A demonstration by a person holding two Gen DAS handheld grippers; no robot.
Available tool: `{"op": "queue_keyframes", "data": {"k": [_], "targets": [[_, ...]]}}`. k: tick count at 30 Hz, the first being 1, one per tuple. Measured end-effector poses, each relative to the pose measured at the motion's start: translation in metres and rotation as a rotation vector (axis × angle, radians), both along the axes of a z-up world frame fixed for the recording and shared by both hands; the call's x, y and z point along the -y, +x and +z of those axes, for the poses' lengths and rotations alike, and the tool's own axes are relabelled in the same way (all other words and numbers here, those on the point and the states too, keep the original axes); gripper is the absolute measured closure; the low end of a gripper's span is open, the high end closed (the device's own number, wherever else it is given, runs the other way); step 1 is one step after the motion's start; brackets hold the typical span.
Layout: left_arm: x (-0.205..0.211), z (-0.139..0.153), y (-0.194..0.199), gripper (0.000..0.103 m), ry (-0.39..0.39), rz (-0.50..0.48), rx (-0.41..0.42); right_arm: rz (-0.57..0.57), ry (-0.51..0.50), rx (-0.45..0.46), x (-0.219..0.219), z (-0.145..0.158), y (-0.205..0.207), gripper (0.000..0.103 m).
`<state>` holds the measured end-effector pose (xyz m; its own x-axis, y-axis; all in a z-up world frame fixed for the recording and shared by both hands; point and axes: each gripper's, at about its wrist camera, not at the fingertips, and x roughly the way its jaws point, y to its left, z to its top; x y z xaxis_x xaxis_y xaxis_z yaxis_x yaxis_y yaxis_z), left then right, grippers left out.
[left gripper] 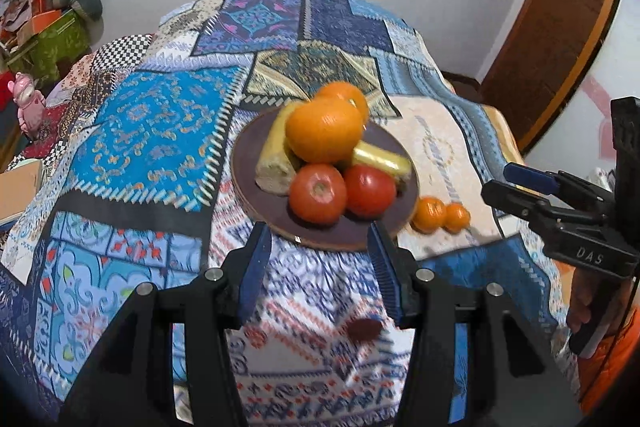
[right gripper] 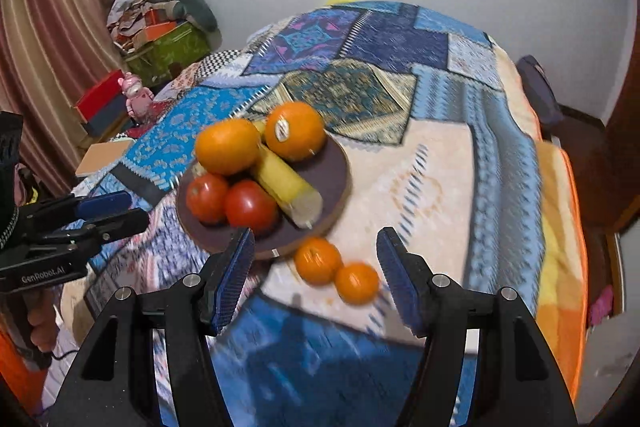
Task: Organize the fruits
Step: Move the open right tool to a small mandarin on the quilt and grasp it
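Surface: a bed covered with a blue patchwork-pattern quilt [left gripper: 160, 131], which carries all the fruit.
Plate: a round dark brown plate [left gripper: 256, 199] on the quilt, piled with fruit.
On the plate: two large oranges [left gripper: 324, 131], the farther one with a sticker in the right wrist view; two red tomatoes [left gripper: 318, 193] at the near rim, touching; two pale yellow cut banana pieces [right gripper: 288, 187] under the oranges.
Off the plate: two small orange mandarins [right gripper: 318, 261] touching each other on the quilt, just beside the plate's rim.
Left tool [left gripper: 318, 259]: blue-padded jaws apart, nothing between them, hovering near the plate's near edge.
Right tool [right gripper: 316, 267]: jaws apart and empty, above the mandarins; pads not touching them.
Background: white wall, brown curtain [right gripper: 48, 27], pink toy figure [right gripper: 136, 95].
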<state>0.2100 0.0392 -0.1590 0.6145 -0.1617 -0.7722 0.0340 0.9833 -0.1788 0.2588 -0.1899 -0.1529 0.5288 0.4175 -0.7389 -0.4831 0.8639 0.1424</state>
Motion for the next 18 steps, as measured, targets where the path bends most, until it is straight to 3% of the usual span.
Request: {"op": "queue_keyframes", "data": {"k": [11,14,18], "targets": [[0.031,-0.034,-0.024,0.053,-0.045,-0.053,-0.11,-0.014,0.015,-0.077,0.028,-0.03,-0.027,0.042],[0.037,-0.042,-0.026,0.054,-0.021,-0.048,-0.125,-0.015,0.017,-0.094,0.031,-0.036,-0.029,0.042],[0.044,-0.048,-0.025,0.066,0.036,-0.041,-0.114,-0.025,0.019,-0.113,0.032,-0.045,-0.024,0.042]]}}
